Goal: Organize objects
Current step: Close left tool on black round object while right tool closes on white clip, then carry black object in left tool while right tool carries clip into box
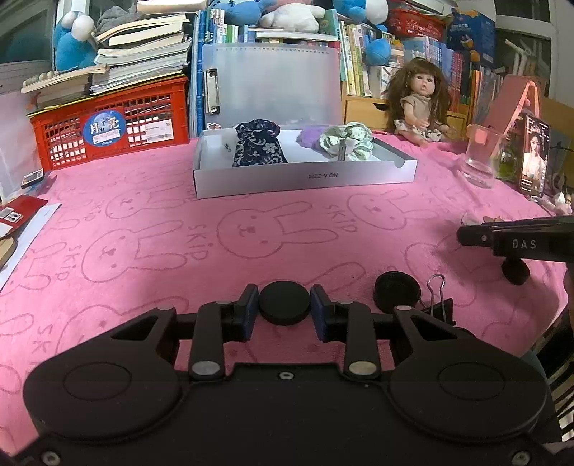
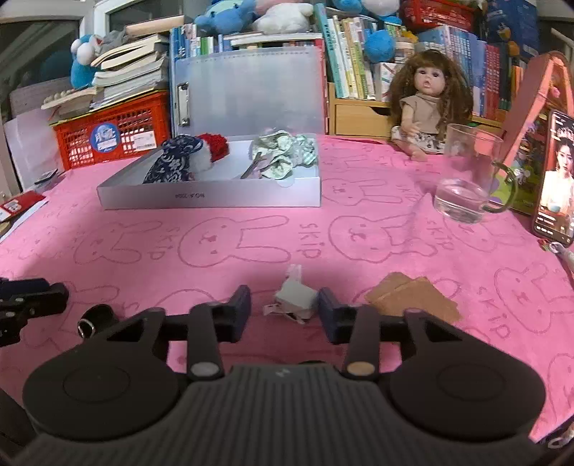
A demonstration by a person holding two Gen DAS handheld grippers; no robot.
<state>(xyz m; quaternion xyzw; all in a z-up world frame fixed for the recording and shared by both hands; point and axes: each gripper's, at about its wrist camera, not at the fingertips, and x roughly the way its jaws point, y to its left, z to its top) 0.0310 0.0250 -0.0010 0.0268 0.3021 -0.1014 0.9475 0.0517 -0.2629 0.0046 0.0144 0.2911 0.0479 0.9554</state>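
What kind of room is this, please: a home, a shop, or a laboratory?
Most likely a home, perhaps a child's room or study. A doll sits on a pink rabbit-print cloth, plush toys lie on crowded books, and a phone leans beside a glass cup.

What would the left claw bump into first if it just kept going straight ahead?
Probably the black round cap, which already sits between the open fingers of the left gripper. Beyond it lies bare pink cloth, then the white tray, though depth is hard to judge.
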